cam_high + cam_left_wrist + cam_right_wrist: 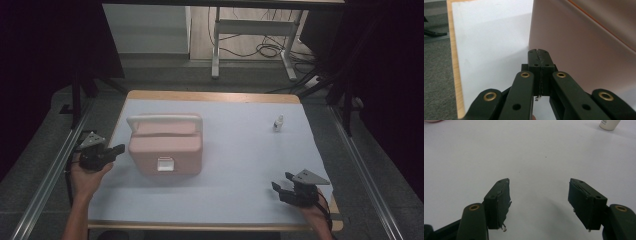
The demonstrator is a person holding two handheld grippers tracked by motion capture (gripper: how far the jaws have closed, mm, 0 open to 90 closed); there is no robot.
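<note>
Pink cooler box (165, 150) with a white carrying handle (164, 120) and a white front latch (165, 164) sits on the left half of the white mat (240, 165) that covers the wooden table (215, 96). Left gripper (119, 148) is held at the box's left side, jaws pressed fully together with nothing between them; in the left gripper view its tips (539, 55) point at the box's pink side wall (584, 50), very close to it, though contact cannot be told. Right gripper (281, 181) rests near the mat's front right corner, well apart from the box, its jaws spread wide and empty over bare mat (536, 157). A small white bottle (278, 123) stands upright on the far right part of the mat, away from both grippers. Beyond the table are a white desk frame (252, 30) and loose cables (270, 50) on the floor.
</note>
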